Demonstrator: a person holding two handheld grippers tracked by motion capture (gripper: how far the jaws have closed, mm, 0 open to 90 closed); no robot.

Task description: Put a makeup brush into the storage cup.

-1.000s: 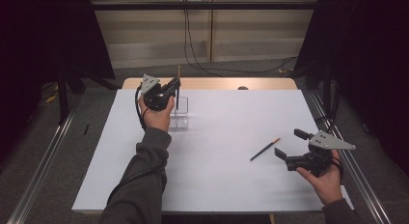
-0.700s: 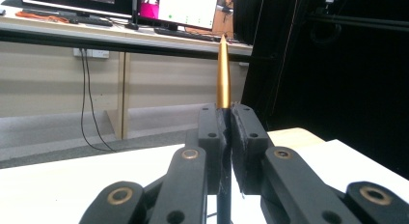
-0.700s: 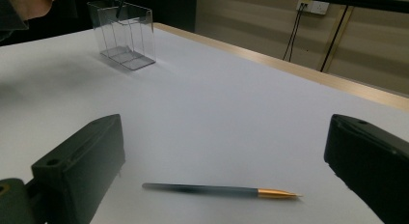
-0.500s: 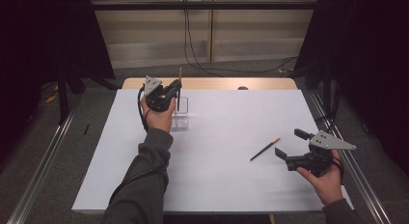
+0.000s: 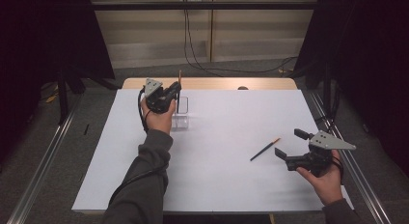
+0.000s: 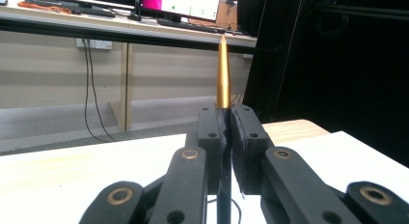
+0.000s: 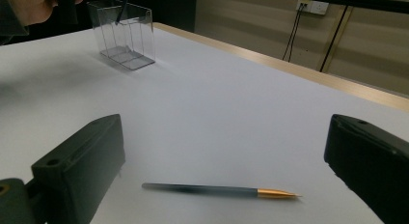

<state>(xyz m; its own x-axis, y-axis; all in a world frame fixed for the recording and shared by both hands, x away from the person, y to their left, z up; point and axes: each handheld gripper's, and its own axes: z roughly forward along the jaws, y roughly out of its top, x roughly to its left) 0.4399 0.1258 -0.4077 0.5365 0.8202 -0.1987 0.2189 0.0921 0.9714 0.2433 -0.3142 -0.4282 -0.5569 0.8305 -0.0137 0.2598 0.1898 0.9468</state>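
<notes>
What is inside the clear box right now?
The dark lower end of a pen dips into the clear box, held upright by the left gripper. The bottom looks bare; the hand partly covers it from above.

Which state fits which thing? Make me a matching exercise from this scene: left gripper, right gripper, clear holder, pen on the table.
Things:
1. left gripper
2. right gripper
3. clear holder
4. pen on the table

States:
A. lies flat on the white sheet, gold tip out
B. jaws wide apart, nothing between them
C. stands upright near the far edge of the sheet
D. clamped on an upright pen, gold tip up

Pairs: 1-D, 2-B, 3-C, 4-A
</notes>
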